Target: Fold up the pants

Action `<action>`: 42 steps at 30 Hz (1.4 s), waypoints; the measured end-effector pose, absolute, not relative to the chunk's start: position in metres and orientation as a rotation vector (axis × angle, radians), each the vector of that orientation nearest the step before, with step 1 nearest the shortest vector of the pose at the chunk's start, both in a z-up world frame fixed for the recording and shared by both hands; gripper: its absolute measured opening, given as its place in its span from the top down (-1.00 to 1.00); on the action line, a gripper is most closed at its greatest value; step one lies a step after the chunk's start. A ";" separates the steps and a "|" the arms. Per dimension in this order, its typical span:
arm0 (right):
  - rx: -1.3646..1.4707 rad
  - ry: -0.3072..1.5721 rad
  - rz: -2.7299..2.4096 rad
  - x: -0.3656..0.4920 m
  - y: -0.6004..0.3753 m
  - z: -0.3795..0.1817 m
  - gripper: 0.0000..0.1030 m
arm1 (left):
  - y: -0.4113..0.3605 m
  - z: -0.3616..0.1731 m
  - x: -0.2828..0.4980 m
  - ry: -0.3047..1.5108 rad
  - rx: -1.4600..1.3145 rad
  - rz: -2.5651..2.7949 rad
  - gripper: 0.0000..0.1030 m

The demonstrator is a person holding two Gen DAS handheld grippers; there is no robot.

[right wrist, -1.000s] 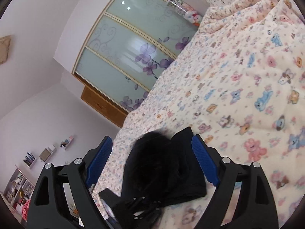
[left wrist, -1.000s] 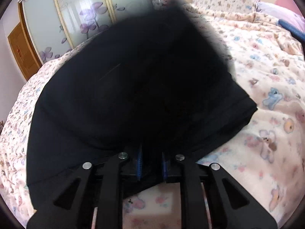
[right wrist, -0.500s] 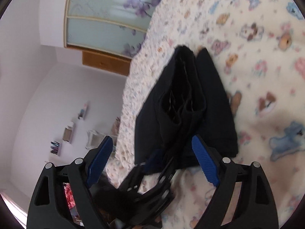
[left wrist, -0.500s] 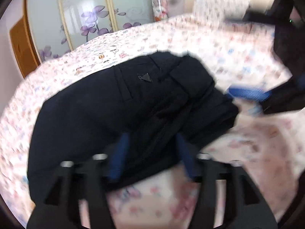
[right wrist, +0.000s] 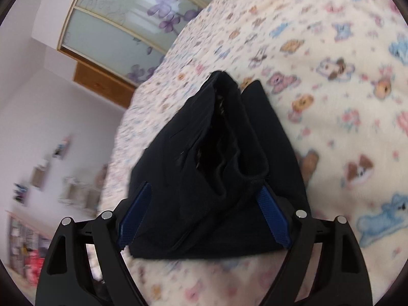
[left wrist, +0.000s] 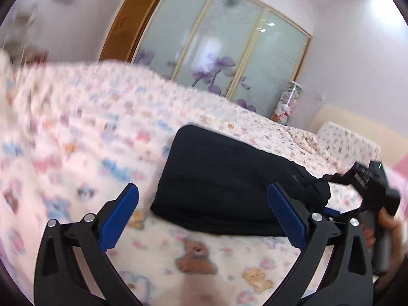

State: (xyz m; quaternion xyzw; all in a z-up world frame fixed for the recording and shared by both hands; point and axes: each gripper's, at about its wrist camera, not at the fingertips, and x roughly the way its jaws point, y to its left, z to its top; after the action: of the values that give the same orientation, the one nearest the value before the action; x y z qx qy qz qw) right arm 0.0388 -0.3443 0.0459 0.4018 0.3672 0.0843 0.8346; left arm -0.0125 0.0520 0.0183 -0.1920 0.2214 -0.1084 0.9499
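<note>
The dark pants (left wrist: pixel 229 186) lie folded in a thick bundle on the bedspread (left wrist: pixel 76 153). My left gripper (left wrist: pixel 202 186) is near the bundle's front edge, its jaws opening wide, and its blue pads press on nothing. In the right wrist view the bundle's open end (right wrist: pixel 216 165) fills the gap between my right gripper's (right wrist: pixel 204 187) blue pads. Those jaws are closing, and the fabric brushes both pads without a visible squeeze. From the left wrist view, the right gripper (left wrist: pixel 369 186) is at the bundle's far right end, held by a hand (left wrist: pixel 387 224).
The bedspread (right wrist: pixel 344 102) with its bear print spreads wide around the pants. A wardrobe with frosted flower doors (left wrist: pixel 216 38) stands behind the bed. A pillow (left wrist: pixel 344 142) lies at the back right. Wall shelves (right wrist: pixel 38 173) show blurred past the bed's left edge.
My left gripper let go of the pants, opened wide, rolled and drew back. My right gripper came down over the bundle's end, which now sits between its fingers.
</note>
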 end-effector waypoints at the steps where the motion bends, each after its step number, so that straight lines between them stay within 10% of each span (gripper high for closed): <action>1: 0.814 0.773 0.141 0.041 -0.339 0.045 -0.39 | 0.051 0.016 -0.010 0.471 -0.398 -0.223 -0.96; 3: 0.753 0.759 0.076 0.045 -0.335 0.040 0.08 | 0.055 0.013 -0.003 0.500 -0.415 -0.230 -0.96; 7: 0.774 0.672 0.089 0.040 -0.340 0.043 0.38 | 0.058 0.008 0.000 0.512 -0.436 -0.247 -0.96; 21: 0.812 0.583 0.067 -0.002 -0.355 0.046 0.47 | 0.058 0.001 -0.005 0.516 -0.445 -0.246 -0.96; 39: 0.700 0.474 0.004 0.000 -0.372 0.092 -0.24 | 0.064 0.020 0.003 0.496 -0.501 -0.272 -0.96; 42: 0.710 0.527 0.238 0.036 -0.357 0.101 -0.68 | 0.059 0.048 0.021 0.459 -0.491 -0.321 -0.96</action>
State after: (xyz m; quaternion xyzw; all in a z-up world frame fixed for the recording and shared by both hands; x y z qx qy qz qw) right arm 0.0357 -0.3573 0.1013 0.3426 0.2546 0.1151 0.8970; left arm 0.0206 0.0590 0.0482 -0.2398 0.2243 -0.1567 0.9315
